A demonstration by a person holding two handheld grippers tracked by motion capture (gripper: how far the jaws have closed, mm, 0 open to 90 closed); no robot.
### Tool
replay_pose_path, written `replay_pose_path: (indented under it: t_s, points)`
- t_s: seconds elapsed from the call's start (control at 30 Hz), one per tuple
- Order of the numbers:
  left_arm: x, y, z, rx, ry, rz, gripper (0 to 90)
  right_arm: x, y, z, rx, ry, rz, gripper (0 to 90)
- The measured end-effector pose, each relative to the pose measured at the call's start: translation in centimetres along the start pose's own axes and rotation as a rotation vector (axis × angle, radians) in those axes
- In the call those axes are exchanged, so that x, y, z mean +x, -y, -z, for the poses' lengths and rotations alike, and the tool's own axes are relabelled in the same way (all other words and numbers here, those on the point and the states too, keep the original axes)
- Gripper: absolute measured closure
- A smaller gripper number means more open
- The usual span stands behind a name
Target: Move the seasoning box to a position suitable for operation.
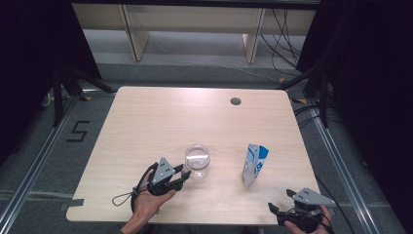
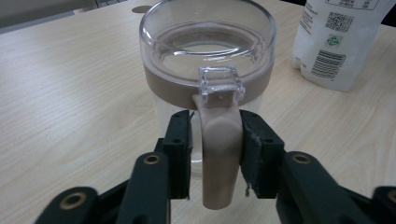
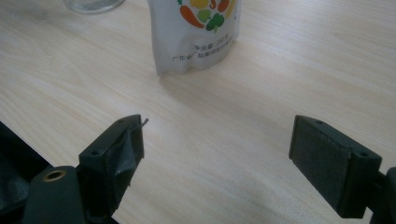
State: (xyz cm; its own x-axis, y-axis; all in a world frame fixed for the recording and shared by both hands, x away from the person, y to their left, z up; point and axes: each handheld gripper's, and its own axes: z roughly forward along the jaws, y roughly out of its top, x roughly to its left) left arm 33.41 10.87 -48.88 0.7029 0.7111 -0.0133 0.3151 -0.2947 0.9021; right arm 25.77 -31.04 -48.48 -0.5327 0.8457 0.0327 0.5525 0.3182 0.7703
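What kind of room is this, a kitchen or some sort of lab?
Most likely a lab recording station, not a kitchen: a bare wooden table ringed by black curtains, loose cables across the grey floor, and a taped number marking the spot.

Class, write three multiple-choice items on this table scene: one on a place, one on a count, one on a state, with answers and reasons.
1. Where does the white printed pouch stand, seen from the high view?
A. Right of the clear glass mug
B. Left of it
C. Inside it

2. How many round holes does the pale wooden table have?
A. None
B. One
C. Three

3. How does the right gripper stand?
A. Shut on the pouch
B. Shut on the mug
C. Open over bare wood

Answers: 1 A, the high view shows the pouch to the mug's right. 2 B, one hole near the far edge. 3 C, its jaws stand wide apart with nothing between them.
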Motion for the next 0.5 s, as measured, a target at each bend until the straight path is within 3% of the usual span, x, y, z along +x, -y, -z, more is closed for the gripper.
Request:
replay_pose_path:
  t_s: [0.03,0.07,0.13,0.27,0.4,0.5]
  points:
    - [0.05,-0.06,0.0,0.002,0.0,-0.024,69.0,0.01,0.0,0.03,0.002,0.003,0.001,18.8]
    - [-0.04,-0.05,-0.07,-0.005,0.0,-0.02,70.2,0.01,0.0,-0.01,0.003,0.002,0.003,18.8]
    - [0.07,-0.08,-0.03,-0.001,0.003,-0.027,71.2,0.35,0.0,0.02,0.022,-0.003,-0.037,19.0]
    - [0.24,-0.06,-0.02,-0.003,0.017,-0.025,71.6,0.05,-0.05,-0.06,0.008,0.013,0.016,19.3]
    - [0.38,0.06,-0.02,-0.013,0.045,-0.003,72.3,0.24,0.02,-0.05,0.011,0.001,-0.021,19.3]
    - [0.31,0.11,0.11,-0.012,0.059,0.002,72.4,0.12,-0.02,-0.08,0.013,0.005,0.005,19.5]
